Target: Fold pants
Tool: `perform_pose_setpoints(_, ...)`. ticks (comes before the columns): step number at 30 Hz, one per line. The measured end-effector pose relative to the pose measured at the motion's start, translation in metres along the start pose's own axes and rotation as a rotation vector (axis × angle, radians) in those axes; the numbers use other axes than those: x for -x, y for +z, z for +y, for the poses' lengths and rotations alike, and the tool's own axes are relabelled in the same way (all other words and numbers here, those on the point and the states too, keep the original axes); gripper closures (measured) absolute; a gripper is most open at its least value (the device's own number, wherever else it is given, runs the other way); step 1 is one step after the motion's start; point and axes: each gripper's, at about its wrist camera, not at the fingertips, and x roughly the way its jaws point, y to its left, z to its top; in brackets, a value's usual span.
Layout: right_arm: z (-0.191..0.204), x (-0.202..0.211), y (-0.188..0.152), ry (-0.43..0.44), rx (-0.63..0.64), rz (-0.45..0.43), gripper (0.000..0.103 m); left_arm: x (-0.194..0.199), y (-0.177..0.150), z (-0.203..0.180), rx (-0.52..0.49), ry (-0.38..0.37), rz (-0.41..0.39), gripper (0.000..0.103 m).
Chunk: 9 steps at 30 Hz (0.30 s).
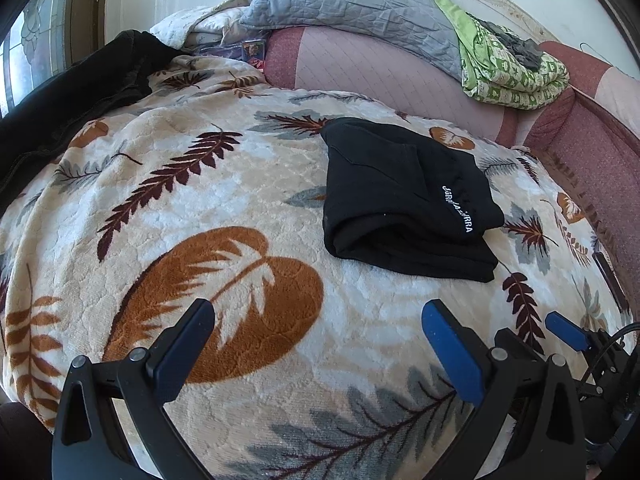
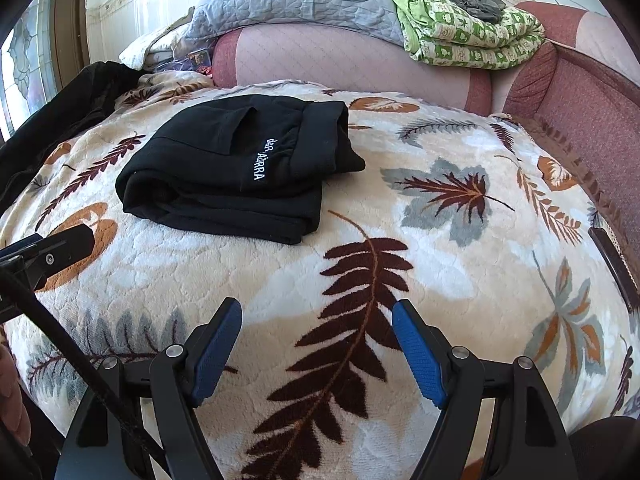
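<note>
1. Left wrist view first: I see my left gripper [image 1: 318,326] with its two blue-padded fingers spread wide and nothing between them, hovering above the cream fleece blanket with brown, orange and grey leaf print [image 1: 200,208].
2. From there, the black folded pants with white lettering on one edge [image 1: 404,200] lie ahead and to the right of the left gripper, well apart from its fingertips. They rest flat on the blanket as a compact, layered bundle.
3. At the right edge of that view I catch one blue fingertip of my right gripper [image 1: 566,330], low over the blanket and nearer to me than the pants.
4. In the right wrist view, my right gripper [image 2: 316,324] is also spread open and empty, poised over a dark brown fern leaf in the blanket [image 2: 440,240] pattern.
5. Here the pants [image 2: 236,168] lie ahead and to the left of the right gripper, clear of both fingers, with the folded rolled edge facing left and the lettering on top.
6. A finger of the left gripper [image 2: 60,248] shows at the left edge, just beside the near-left corner of the pants without touching them, as far as I can tell.
7. Behind the blanket I see a pink and maroon quilted sofa back [image 2: 352,64], a grey quilted cover [image 2: 288,0] and a green patterned folded quilt [image 2: 472,36] on top of it.
8. A separate dark garment [image 1: 72,92] lies at the far left.
</note>
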Motion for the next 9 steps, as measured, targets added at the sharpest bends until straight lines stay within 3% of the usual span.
perform_pose_setpoints(9, 0.0017, -0.0026, -0.0020, 0.006, 0.011, 0.010, 0.021, -0.0032, -0.0023, 0.0019, 0.024, -0.067, 0.019, 0.000)
